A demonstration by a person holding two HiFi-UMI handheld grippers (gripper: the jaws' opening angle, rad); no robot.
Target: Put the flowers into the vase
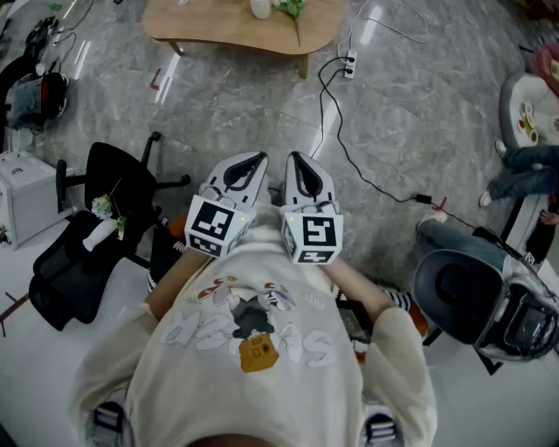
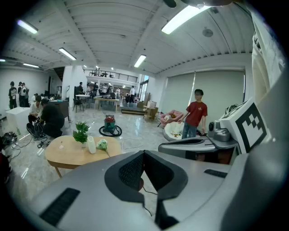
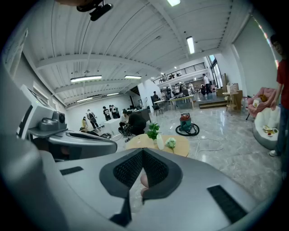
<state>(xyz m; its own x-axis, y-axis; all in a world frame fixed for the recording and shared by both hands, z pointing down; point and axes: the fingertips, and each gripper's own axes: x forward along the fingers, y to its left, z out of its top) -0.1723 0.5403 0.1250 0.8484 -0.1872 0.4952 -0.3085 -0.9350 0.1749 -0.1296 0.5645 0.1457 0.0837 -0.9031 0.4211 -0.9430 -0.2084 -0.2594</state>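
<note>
A low wooden table (image 1: 218,30) stands across the floor, at the top of the head view. On it are a white vase (image 1: 260,9) and a pale green flower (image 1: 291,9). The left gripper view shows the vase (image 2: 91,145) upright, the flower (image 2: 102,145) lying beside it and a green plant (image 2: 81,133) behind. The right gripper view shows the same vase (image 3: 160,142) and flower (image 3: 170,143). I hold my left gripper (image 1: 259,159) and right gripper (image 1: 295,157) side by side in front of my chest, far from the table. Both are shut and empty.
A black office chair (image 1: 105,227) with a white and green bundle (image 1: 105,218) on its seat stands at my left. A black cable (image 1: 349,157) runs over the floor from a power strip (image 1: 349,63). A grey machine (image 1: 472,297) sits at my right. A person in a red shirt (image 2: 196,118) stands farther off.
</note>
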